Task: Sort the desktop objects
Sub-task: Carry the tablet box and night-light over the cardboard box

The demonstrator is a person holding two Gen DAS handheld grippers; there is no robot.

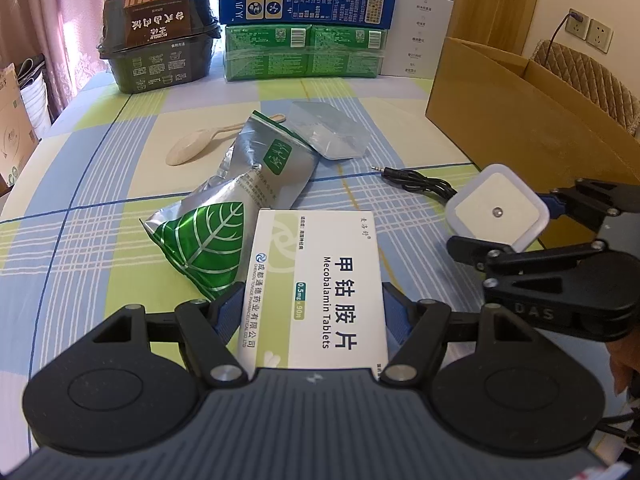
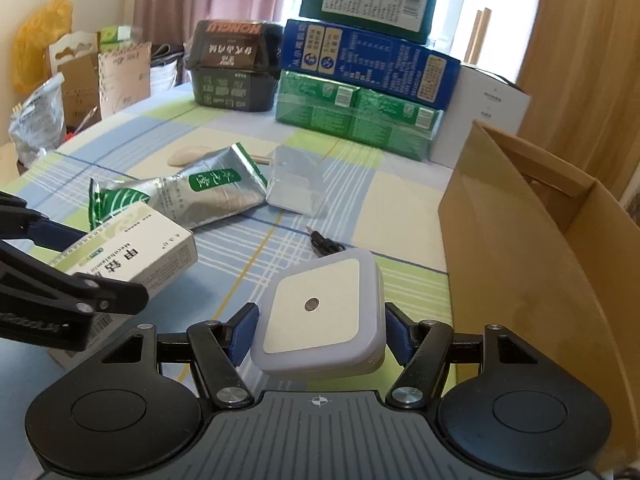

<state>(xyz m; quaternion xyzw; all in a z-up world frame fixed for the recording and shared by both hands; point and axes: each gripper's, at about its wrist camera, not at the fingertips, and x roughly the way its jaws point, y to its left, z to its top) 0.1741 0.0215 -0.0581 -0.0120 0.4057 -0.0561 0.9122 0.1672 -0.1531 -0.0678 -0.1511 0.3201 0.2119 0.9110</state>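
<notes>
My left gripper (image 1: 314,304) is shut on a white medicine box (image 1: 316,284) labelled Mecobalamin Tablets, held above the checked tablecloth. In the right wrist view the same medicine box (image 2: 132,256) sits at the left in the left gripper (image 2: 96,268). My right gripper (image 2: 320,332) is shut on a white square night light (image 2: 320,312), its blue pads against two opposite sides, lifted off the cloth. From the left wrist view the night light (image 1: 496,208) hangs in the right gripper (image 1: 516,220) at the right.
An open cardboard box (image 2: 532,240) stands at the right. On the cloth lie silver-green foil pouches (image 1: 240,200), a clear plastic box (image 1: 328,132), a beige spoon (image 1: 192,148) and a black audio cable (image 1: 416,182). Stacked cartons (image 1: 304,24) and a black food tub (image 1: 160,40) line the back.
</notes>
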